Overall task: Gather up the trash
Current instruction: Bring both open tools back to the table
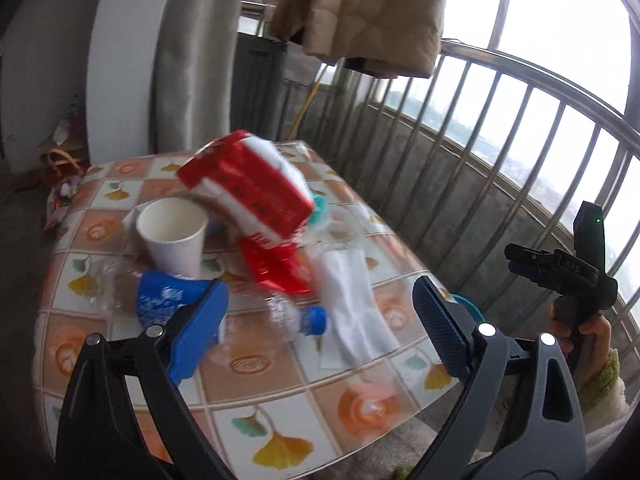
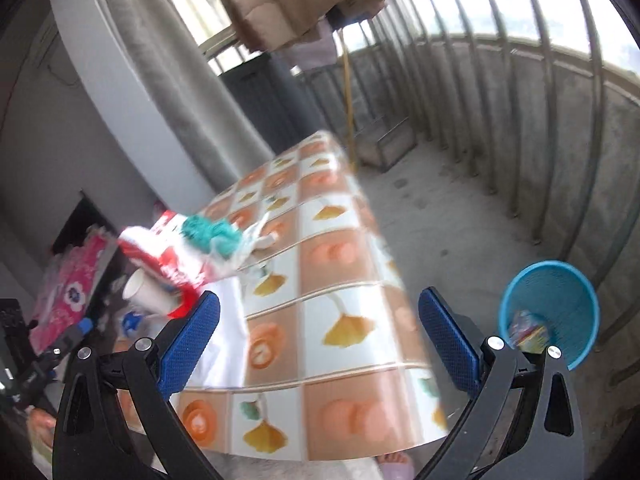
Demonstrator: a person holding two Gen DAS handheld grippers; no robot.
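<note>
Trash lies on a table [image 1: 280, 408] with an orange and white tile cloth. I see a red and white bag [image 1: 248, 188], a white paper cup [image 1: 172, 236], a crushed blue cup [image 1: 160, 300], a clear bottle with a blue cap [image 1: 296, 318] and white tissue [image 1: 352, 300]. My left gripper [image 1: 320, 320] is open above the bottle. My right gripper [image 2: 320, 340] is open over the table's near right part [image 2: 340, 340]. A blue wastebasket [image 2: 552, 312] stands on the floor to the right, with a wrapper inside. The right gripper's body also shows in the left wrist view [image 1: 568, 272].
A metal railing [image 1: 500, 128] runs behind and right of the table. A beige jacket [image 1: 360, 12] hangs above. A pink floral box [image 2: 68, 296] sits left of the table. A teal item [image 2: 208, 232] lies by the red bag.
</note>
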